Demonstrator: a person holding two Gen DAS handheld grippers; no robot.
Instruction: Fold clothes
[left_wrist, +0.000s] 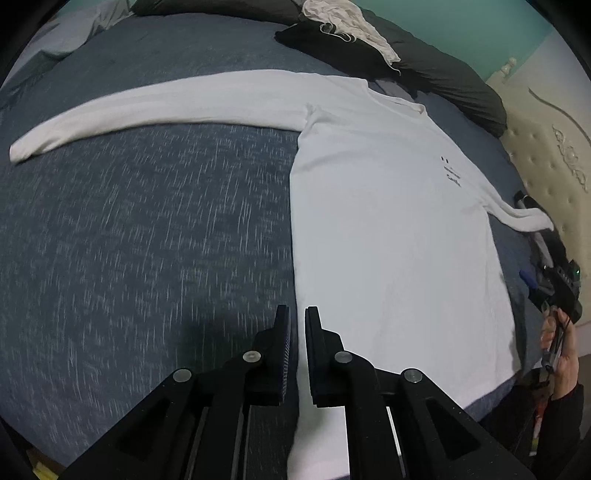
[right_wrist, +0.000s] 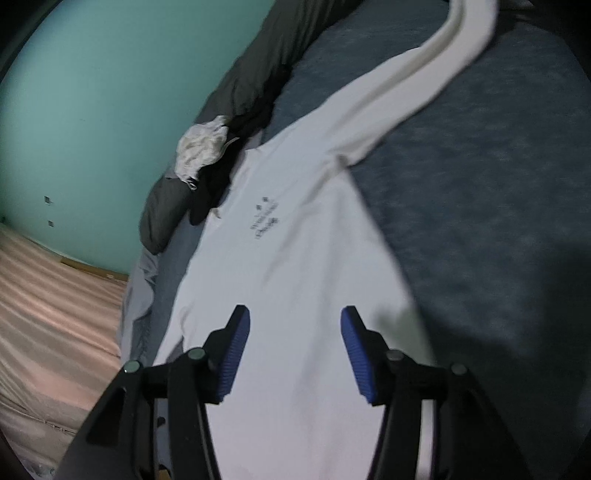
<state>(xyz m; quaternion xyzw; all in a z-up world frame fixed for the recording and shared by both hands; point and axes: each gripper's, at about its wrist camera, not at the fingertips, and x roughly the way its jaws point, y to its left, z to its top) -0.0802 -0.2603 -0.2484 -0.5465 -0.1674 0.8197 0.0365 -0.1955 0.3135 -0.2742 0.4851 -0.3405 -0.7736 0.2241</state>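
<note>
A white long-sleeved shirt (left_wrist: 388, 206) lies flat, front up, on the blue bedspread (left_wrist: 147, 221). One sleeve (left_wrist: 147, 103) stretches far to the left, and the other sleeve (left_wrist: 524, 218) reaches toward the headboard. A small dark print (right_wrist: 264, 218) marks the chest. My left gripper (left_wrist: 297, 321) is at the shirt's lower left edge, its jaws nearly together with the white hem pinched between them. My right gripper (right_wrist: 294, 325) hovers open over the shirt's lower body with nothing between its blue pads (right_wrist: 236, 350). In the left wrist view a hand (left_wrist: 561, 354) holds the right gripper at the bed's right side.
A dark duvet (left_wrist: 443, 74) runs along the far side of the bed, with a crumpled cream garment (left_wrist: 343, 22) and a black garment (left_wrist: 325, 37) piled on it. A padded cream headboard (left_wrist: 546, 166) stands at the right. A teal wall (right_wrist: 92, 110) and pinkish floor (right_wrist: 48, 314) lie beyond the bed edge.
</note>
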